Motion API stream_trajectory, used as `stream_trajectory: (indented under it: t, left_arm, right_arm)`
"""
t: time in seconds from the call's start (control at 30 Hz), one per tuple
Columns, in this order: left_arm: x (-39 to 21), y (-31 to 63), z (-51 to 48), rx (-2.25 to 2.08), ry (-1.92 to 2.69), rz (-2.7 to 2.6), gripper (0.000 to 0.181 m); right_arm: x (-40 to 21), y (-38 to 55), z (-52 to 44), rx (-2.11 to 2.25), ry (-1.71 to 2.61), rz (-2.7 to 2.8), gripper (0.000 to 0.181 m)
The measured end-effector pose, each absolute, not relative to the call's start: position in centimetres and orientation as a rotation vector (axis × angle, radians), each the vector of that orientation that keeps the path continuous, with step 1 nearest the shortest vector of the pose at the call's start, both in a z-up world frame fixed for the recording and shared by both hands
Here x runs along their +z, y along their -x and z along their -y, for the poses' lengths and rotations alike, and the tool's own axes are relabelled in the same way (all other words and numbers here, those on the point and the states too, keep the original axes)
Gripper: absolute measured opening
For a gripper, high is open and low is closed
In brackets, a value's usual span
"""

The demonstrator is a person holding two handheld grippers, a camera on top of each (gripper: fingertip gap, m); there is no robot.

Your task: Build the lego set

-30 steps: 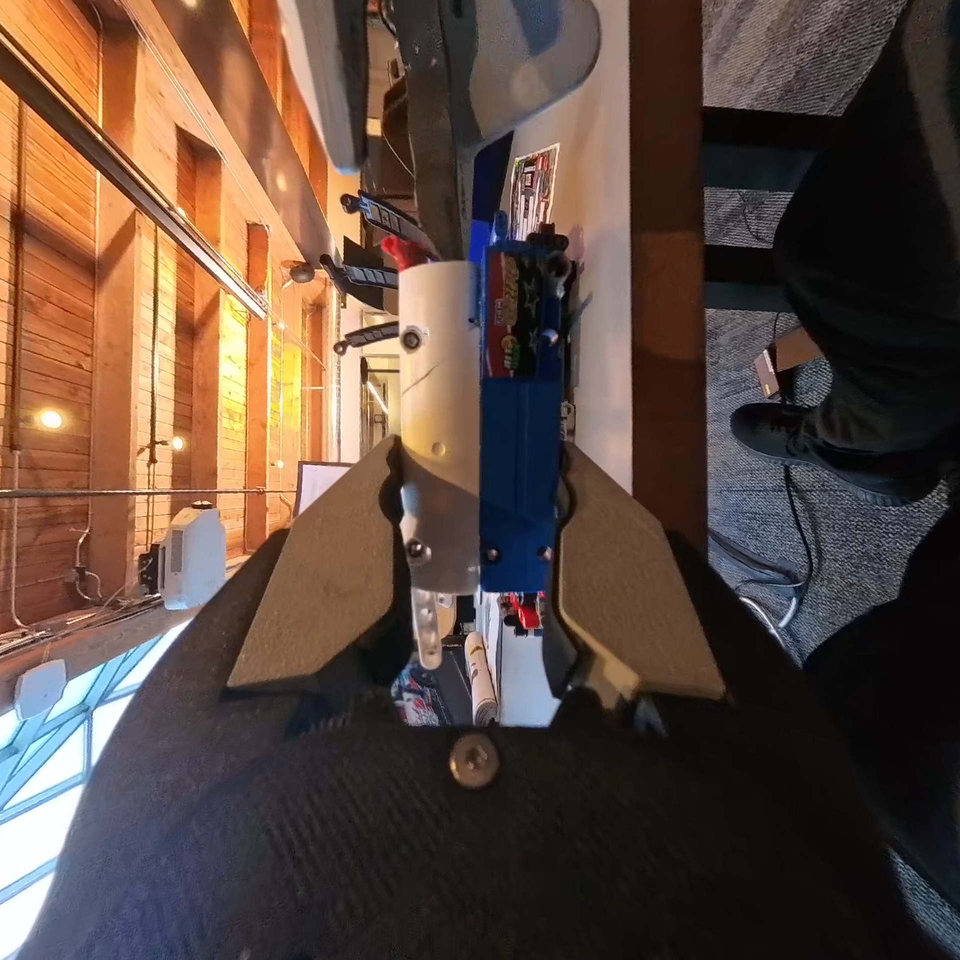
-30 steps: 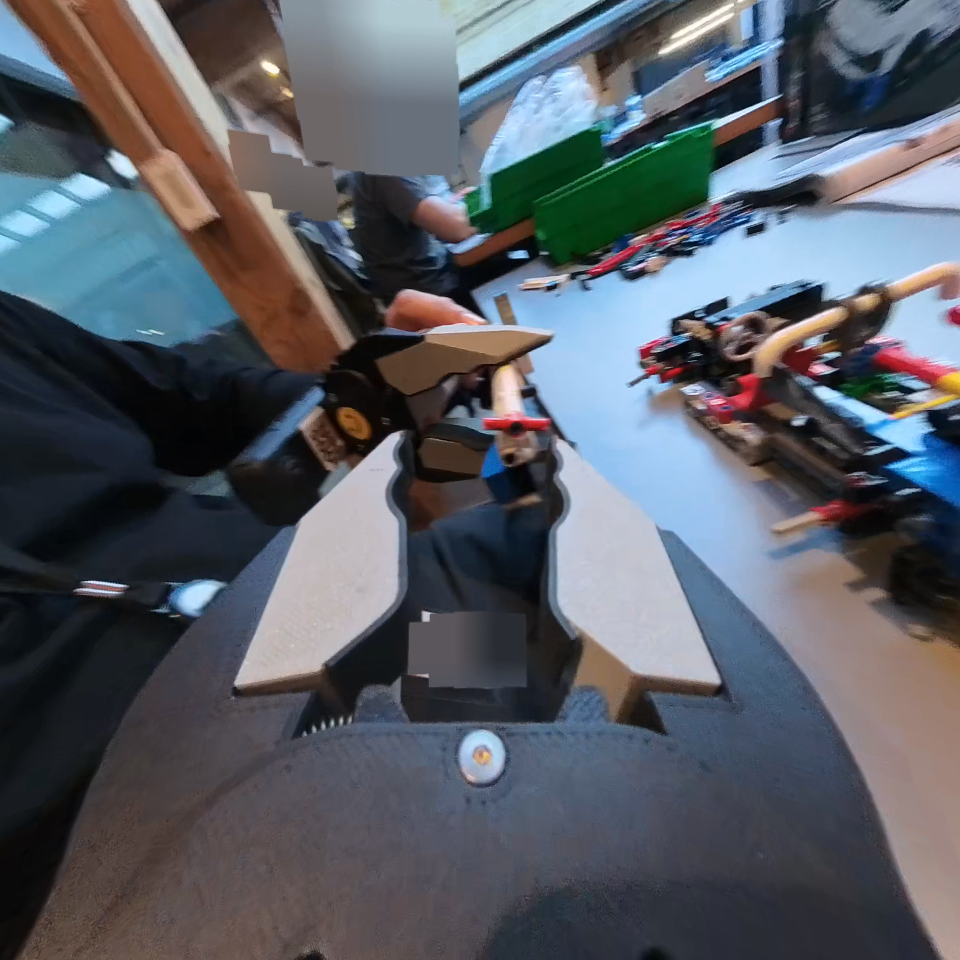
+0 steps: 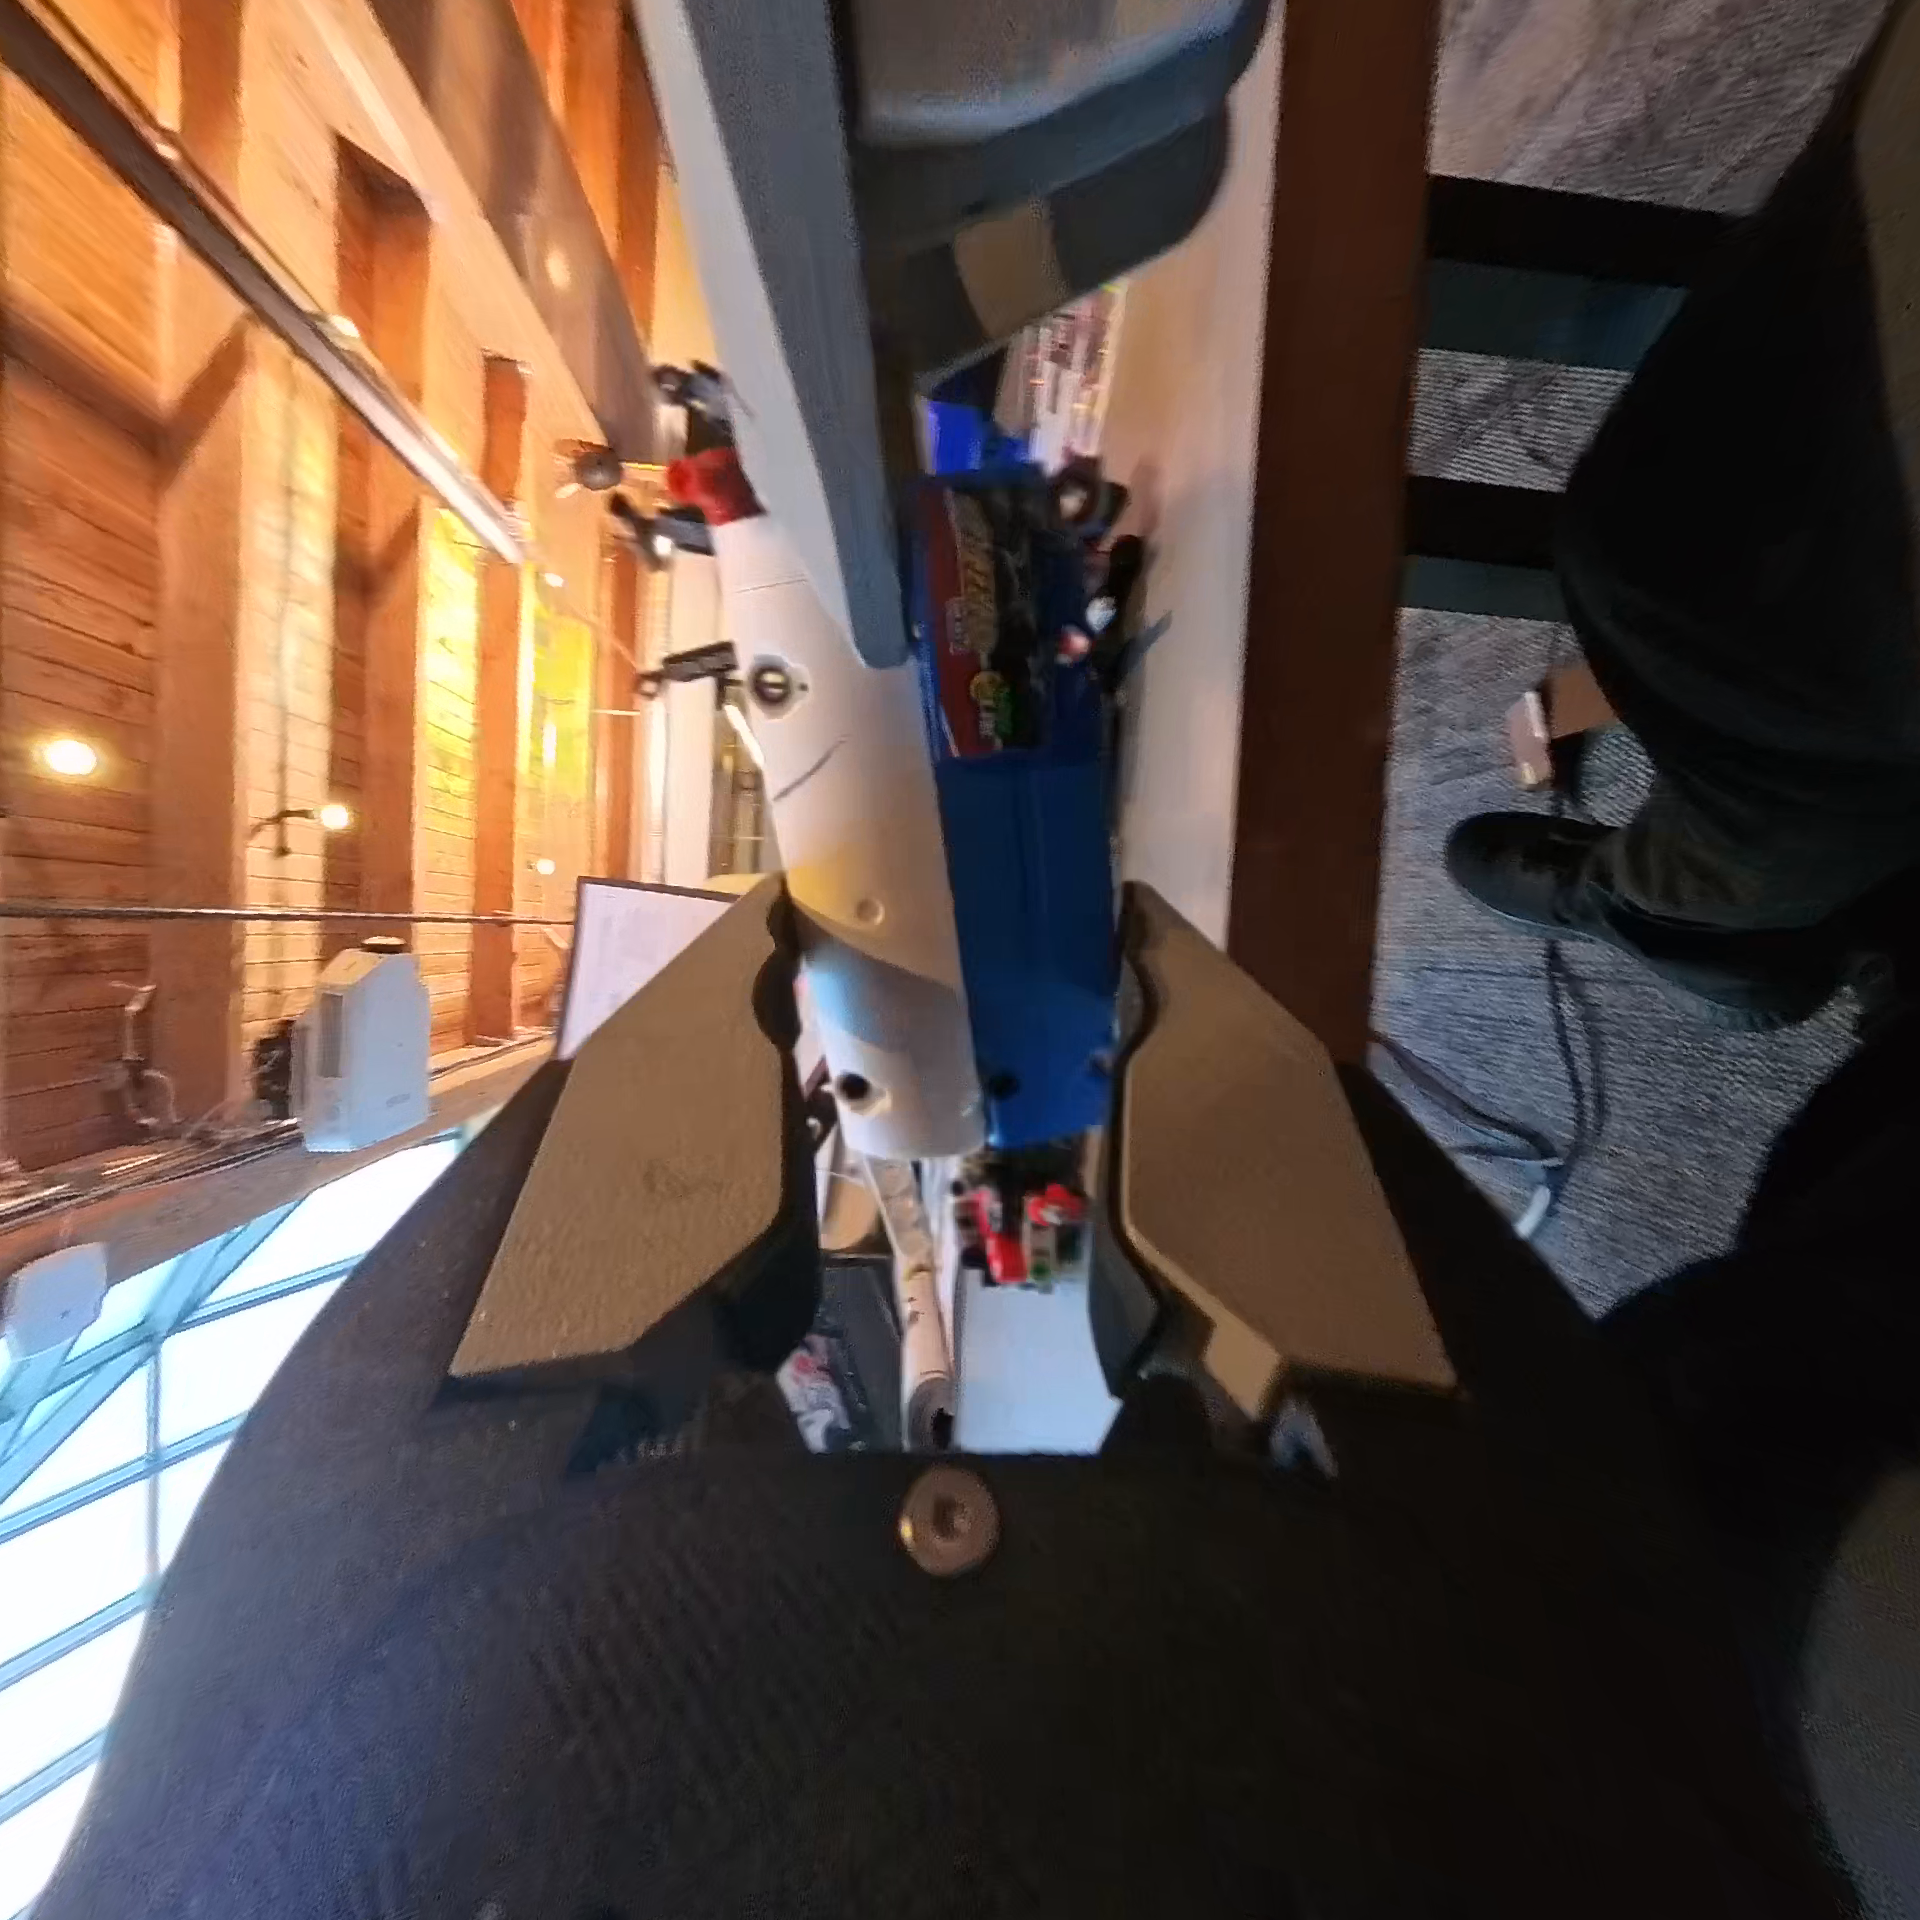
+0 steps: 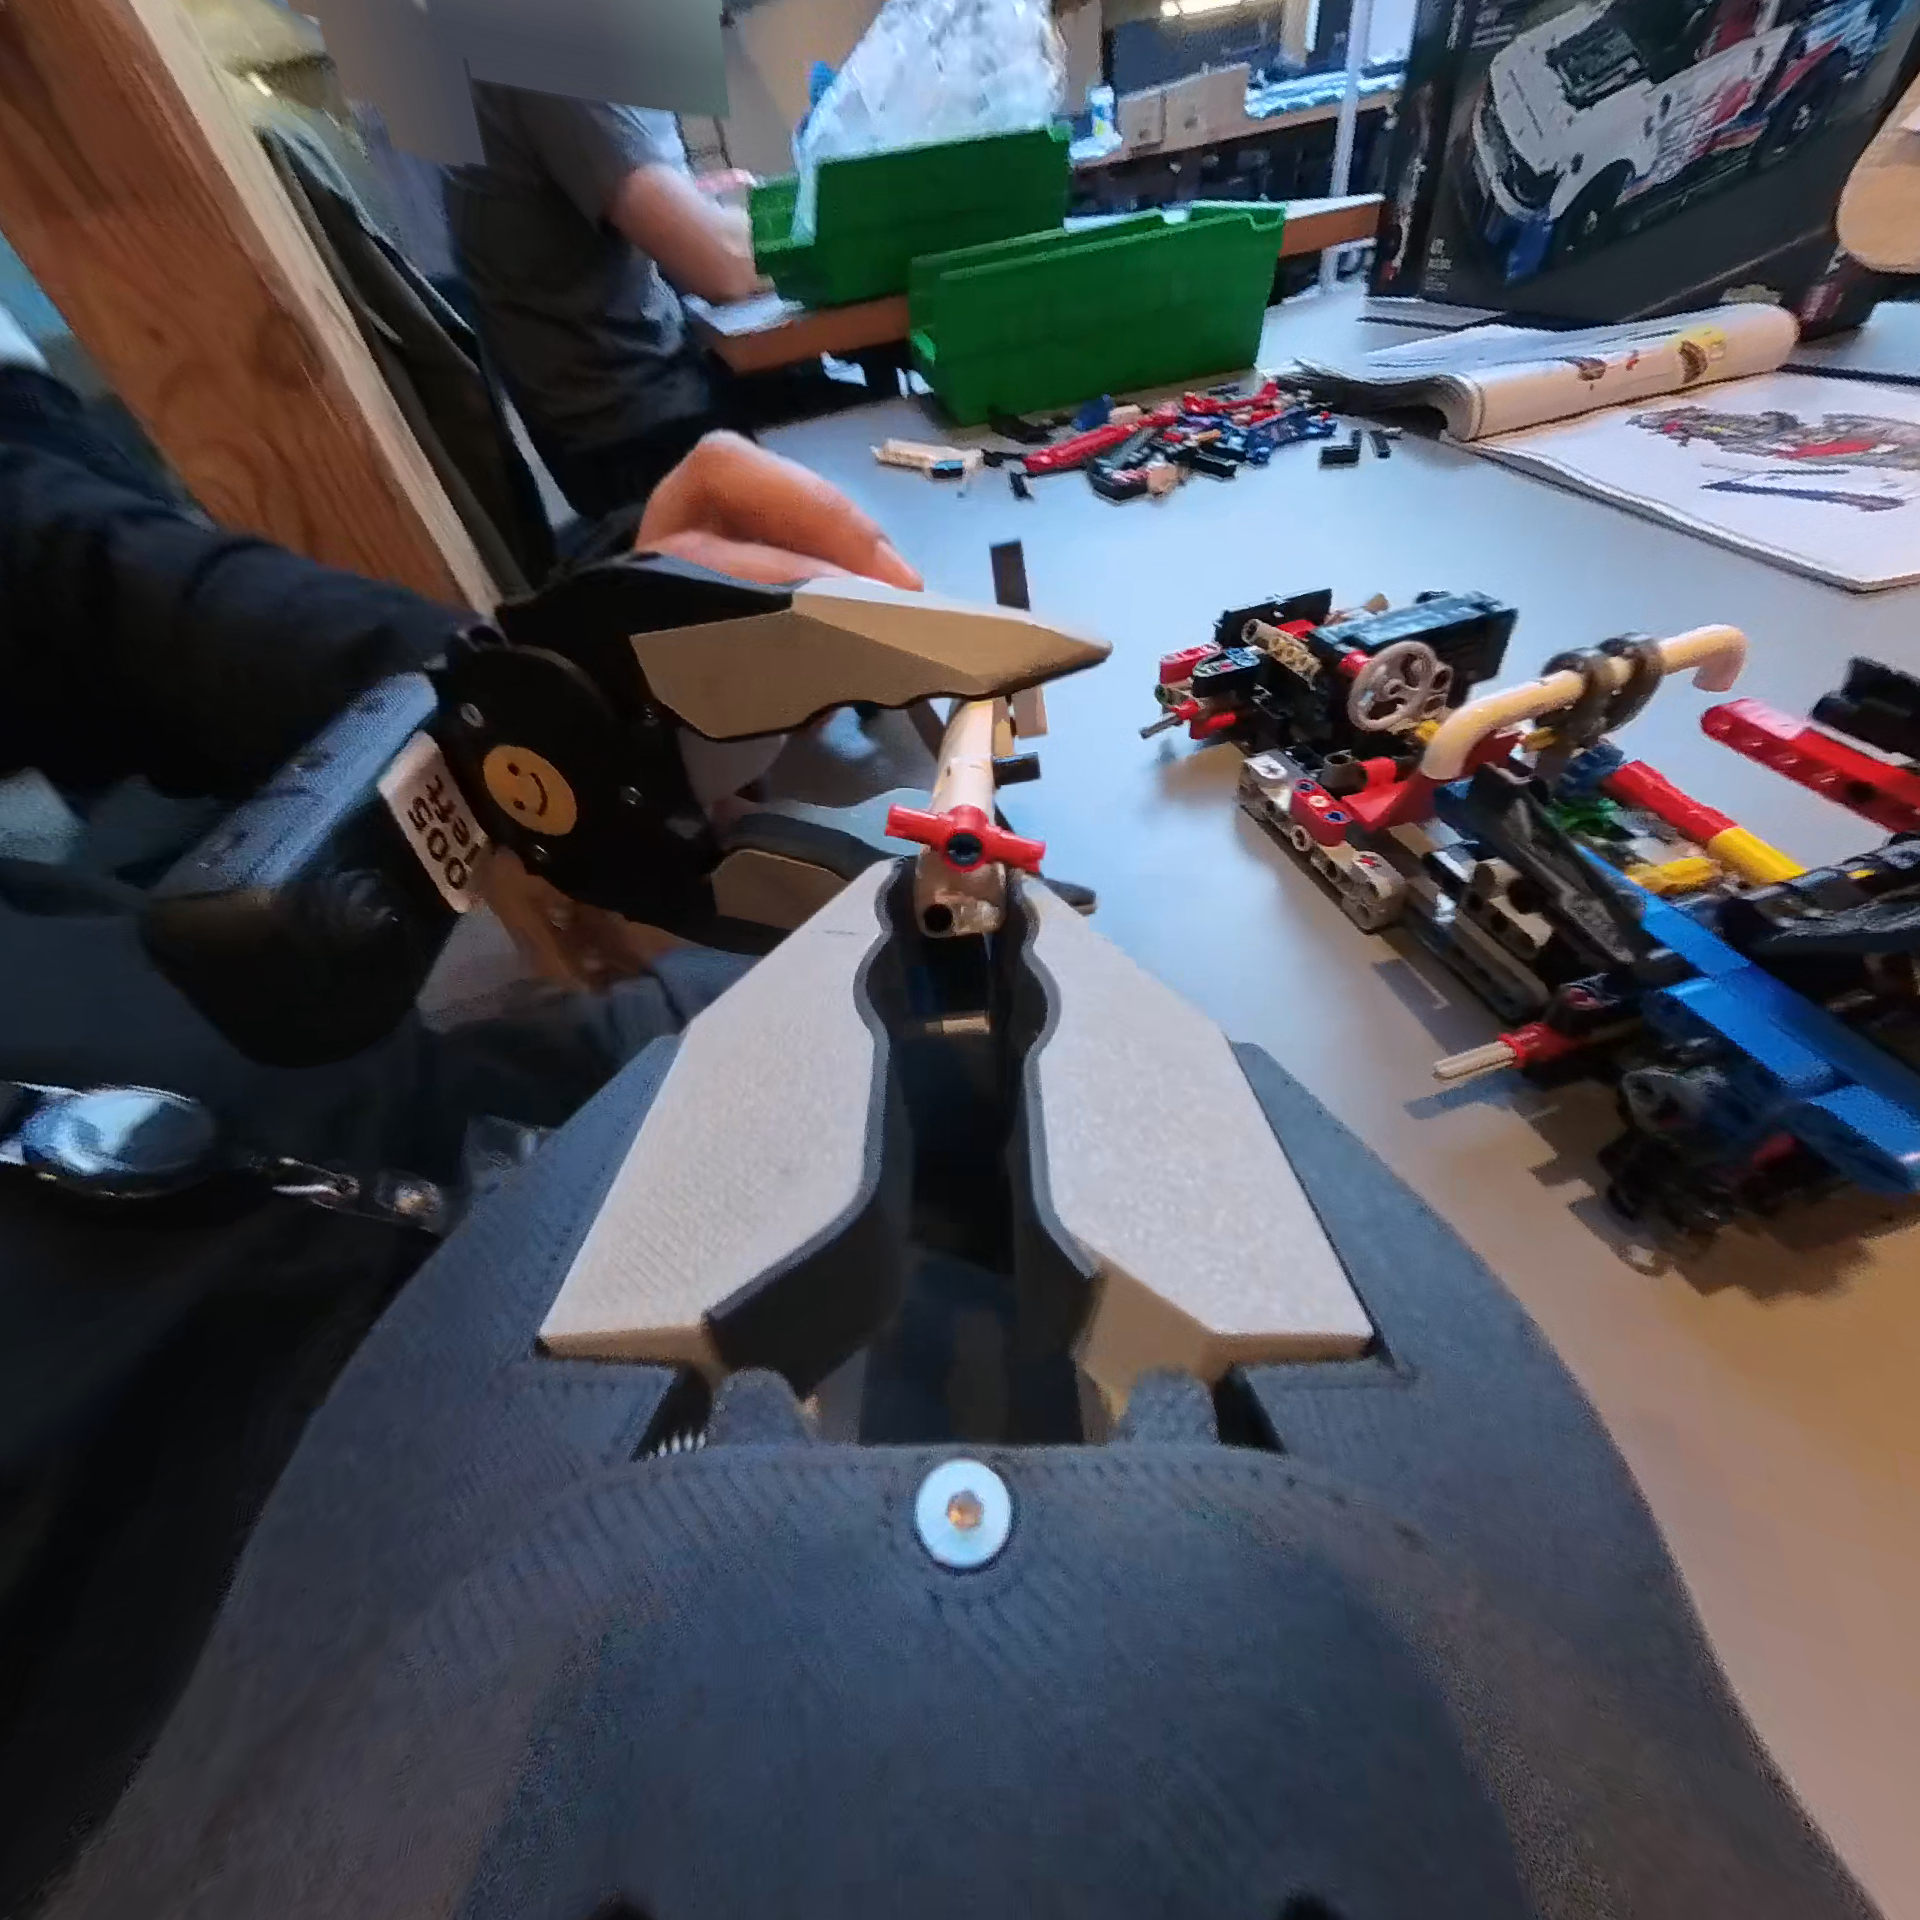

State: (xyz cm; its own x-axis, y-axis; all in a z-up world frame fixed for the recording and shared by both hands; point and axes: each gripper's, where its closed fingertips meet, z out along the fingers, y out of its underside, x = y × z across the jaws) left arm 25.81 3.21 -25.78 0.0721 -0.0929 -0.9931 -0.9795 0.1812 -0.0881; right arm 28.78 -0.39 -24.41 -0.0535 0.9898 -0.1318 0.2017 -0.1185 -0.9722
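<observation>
My left gripper (image 3: 951, 966) is shut on a lego sub-assembly (image 3: 1023, 883) made of a white panel and a blue panel with a coloured sticker, and holds it off the table. In the right wrist view my right gripper (image 4: 961, 904) is shut on the near end of the same sub-assembly (image 4: 966, 748), at a grey connector under a small red cross piece (image 4: 964, 847). The left gripper (image 4: 831, 665) comes in from the left there, with one finger above the sub-assembly and one below. The right gripper's grey fingers (image 3: 800, 364) cross the top of the left wrist view.
A long, partly built chassis (image 4: 1558, 831) lies on the grey table (image 4: 1195, 935) to the right. Behind it are loose pieces (image 4: 1174, 447), green bins (image 4: 1081, 301), an open booklet (image 4: 1714, 457) and the set's box (image 4: 1621, 135). A person (image 4: 592, 260) sits at the back. A wooden post (image 4: 208, 312) stands left. Some 5 centimeters of space lies between my two pairs of fingers.
The sub-assembly has tilted in the left gripper. The right gripper has moved in along it and now holds its near end between the fingertips.
</observation>
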Motion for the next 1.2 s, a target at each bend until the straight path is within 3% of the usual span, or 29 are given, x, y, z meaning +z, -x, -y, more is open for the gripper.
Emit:
stream_trajectory:
  t: [0.2,0.43,0.53,0.67,1.2]
  left_arm:
    - [-29.9,-26.0,-1.6,0.463,1.532,-1.366,0.055]
    - [-29.1,-27.4,0.9,0.032,1.597,-1.312,0.051]
    - [-29.7,-27.9,1.6,-0.077,1.644,-1.33,0.033]
    - [-30.5,-27.6,2.1,-0.124,1.672,-1.39,0.01]
    - [-30.2,-27.8,1.5,-0.208,1.788,-1.302,0.01]
  right_arm:
    - [-25.7,-29.3,-0.3,0.932,1.374,1.501,0.014]
    - [-26.8,-28.9,1.0,0.688,1.225,1.656,0.013]
    - [-26.8,-28.7,2.6,0.681,1.125,1.716,0.014]
    - [-27.7,-28.5,3.4,0.62,1.054,1.783,0.014]
    - [-27.8,-28.7,2.3,0.703,1.085,1.734,0.014]
